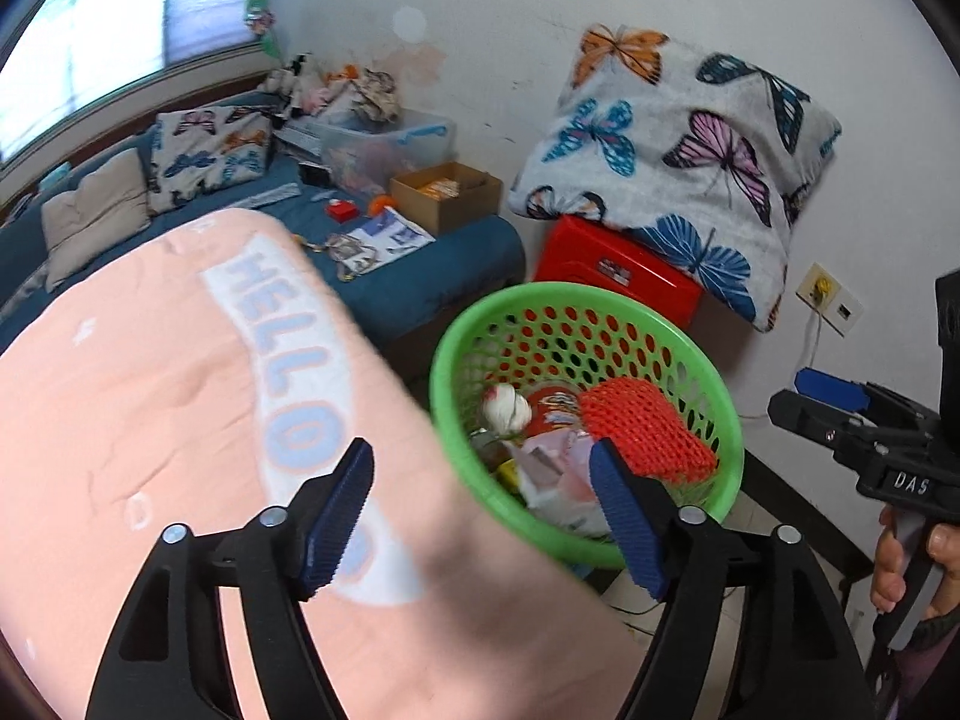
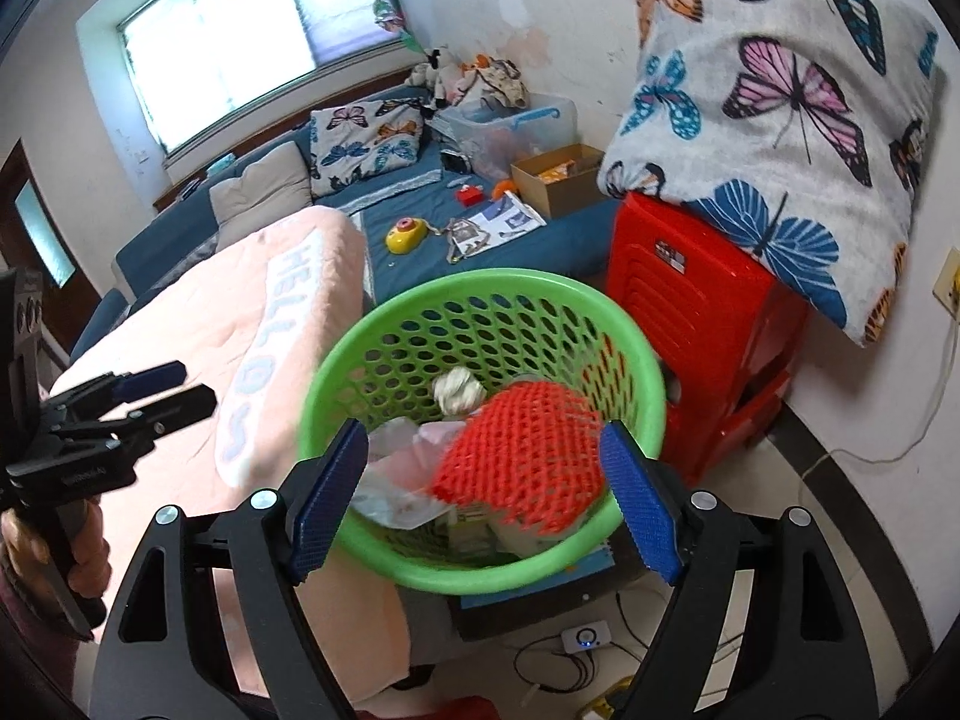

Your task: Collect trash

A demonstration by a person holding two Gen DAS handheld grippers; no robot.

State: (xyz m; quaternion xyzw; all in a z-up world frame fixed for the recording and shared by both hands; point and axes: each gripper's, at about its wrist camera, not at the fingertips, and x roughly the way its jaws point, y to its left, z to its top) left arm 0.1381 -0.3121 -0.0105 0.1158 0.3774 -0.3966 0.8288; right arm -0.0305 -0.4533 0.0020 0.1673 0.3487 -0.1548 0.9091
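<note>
Green basket (image 1: 585, 300), near right beside pink blanket (image 1: 150, 420), holds red mesh (image 1: 651, 426); left tongs (image 1: 483, 519) apart, empty.
Right tongs (image 2: 483, 498) apart, empty above the basket; risk: overfilled trash may spill out.

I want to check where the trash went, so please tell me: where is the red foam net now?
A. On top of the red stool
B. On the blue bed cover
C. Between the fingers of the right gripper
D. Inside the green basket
D: the red foam net lies inside the green basket on top of the other trash, and the right gripper is open above it with nothing between its fingers.
</note>
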